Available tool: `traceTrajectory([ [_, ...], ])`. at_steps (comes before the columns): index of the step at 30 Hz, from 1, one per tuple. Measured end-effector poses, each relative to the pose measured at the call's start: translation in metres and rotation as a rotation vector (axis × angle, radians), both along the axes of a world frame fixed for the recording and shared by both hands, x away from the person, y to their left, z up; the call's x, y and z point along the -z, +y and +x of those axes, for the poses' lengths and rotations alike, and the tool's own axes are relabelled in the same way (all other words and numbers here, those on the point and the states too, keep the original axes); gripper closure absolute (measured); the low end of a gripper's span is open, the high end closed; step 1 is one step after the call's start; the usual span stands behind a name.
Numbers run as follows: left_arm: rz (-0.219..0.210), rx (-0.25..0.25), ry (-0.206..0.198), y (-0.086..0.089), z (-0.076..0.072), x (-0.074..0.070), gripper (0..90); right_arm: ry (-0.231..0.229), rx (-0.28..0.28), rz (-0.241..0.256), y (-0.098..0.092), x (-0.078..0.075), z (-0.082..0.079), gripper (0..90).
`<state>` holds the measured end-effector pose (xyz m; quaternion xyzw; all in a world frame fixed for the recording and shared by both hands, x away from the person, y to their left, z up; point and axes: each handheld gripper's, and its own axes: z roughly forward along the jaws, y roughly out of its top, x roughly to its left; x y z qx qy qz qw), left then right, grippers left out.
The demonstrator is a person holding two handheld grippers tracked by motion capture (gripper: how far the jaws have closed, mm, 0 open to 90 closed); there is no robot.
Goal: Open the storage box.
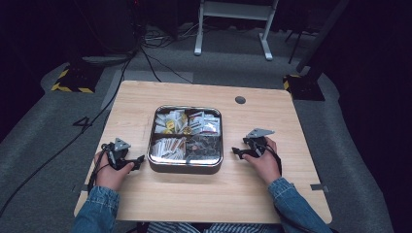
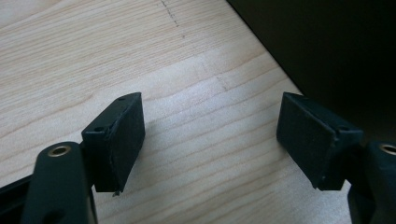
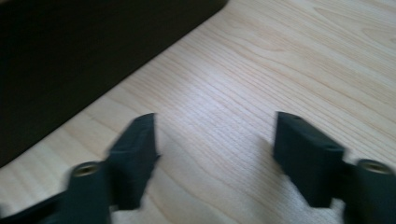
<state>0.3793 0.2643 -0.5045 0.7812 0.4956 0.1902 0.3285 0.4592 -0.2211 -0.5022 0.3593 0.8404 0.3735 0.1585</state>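
A square metal tin sits mid-table, split into compartments packed with wrapped sachets and packets. My left gripper rests on the wood just left of the tin, held by a hand in a denim sleeve. In the left gripper view its jaws stand wide apart over bare wood, left gripper empty, with the tin's dark wall at upper right. My right gripper lies on the table right of the tin. In the right gripper view the right gripper is open and empty, with the tin's dark wall at upper left.
The wooden table has a round cable grommet near its far edge. Cables trail over the grey floor to the left. A white desk frame stands beyond the table.
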Motion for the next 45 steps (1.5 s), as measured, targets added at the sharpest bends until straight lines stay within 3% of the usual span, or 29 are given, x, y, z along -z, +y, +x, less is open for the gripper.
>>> traceTrajectory([
  [1, 0.000, 0.000, 0.000, 0.000, 0.000, 0.000, 23.7, 0.000, 0.000, 0.000, 0.000, 0.000, 0.000, 38.8],
  [2, 0.000, 0.004, 0.004, 0.000, 0.001, 0.000, 23.7, 0.002, -0.043, -0.003, 0.000, -0.002, -0.001, 44.8],
  [6, 0.000, 0.004, 0.001, -0.001, 0.002, 0.000, 23.7, 0.020, -0.067, -0.027, 0.002, -0.006, -0.002, 46.3],
  [9, 0.000, 0.003, 0.001, -0.001, 0.002, 0.000, 23.8, 0.036, -0.060, -0.004, 0.003, -0.015, -0.004, 47.8],
  [10, 0.000, 0.005, 0.006, -0.001, 0.002, 0.000, 23.7, 0.026, -0.056, 0.019, 0.005, -0.025, -0.007, 47.0],
  [13, -0.001, 0.006, 0.005, 0.000, 0.002, 0.000, 23.8, 0.013, -0.056, 0.049, 0.007, -0.035, -0.009, 46.0],
  [14, -0.002, 0.011, 0.005, 0.000, 0.002, 0.000, 23.8, -0.006, -0.067, 0.087, 0.011, -0.047, -0.011, 44.3],
  [20, -0.001, 0.026, 0.001, 0.002, 0.003, 0.000, 23.8, -0.007, -0.110, 0.113, 0.021, -0.064, -0.007, 42.5],
  [24, 0.000, 0.025, 0.000, 0.002, 0.003, 0.000, 23.8, -0.039, -0.160, 0.148, 0.042, -0.083, -0.006, 45.0],
  [29, 0.003, 0.022, 0.000, 0.002, 0.002, 0.000, 23.9, -0.046, -0.199, 0.158, 0.064, -0.089, -0.005, 45.5],
  [30, 0.002, 0.021, 0.000, 0.001, 0.002, 0.000, 24.0, -0.039, -0.223, 0.140, 0.080, -0.085, -0.003, 45.3],
  [32, 0.000, 0.014, -0.001, 0.001, 0.001, 0.000, 24.0, -0.031, -0.233, 0.133, 0.085, -0.083, -0.002, 45.0],
  [36, 0.000, 0.010, -0.001, 0.002, -0.001, 0.000, 24.0, -0.023, -0.271, 0.148, 0.115, -0.078, 0.002, 44.1],
  [45, 0.001, 0.010, 0.000, 0.002, -0.001, 0.000, 24.0, -0.007, -0.291, 0.124, 0.147, -0.075, 0.012, 47.1],
])
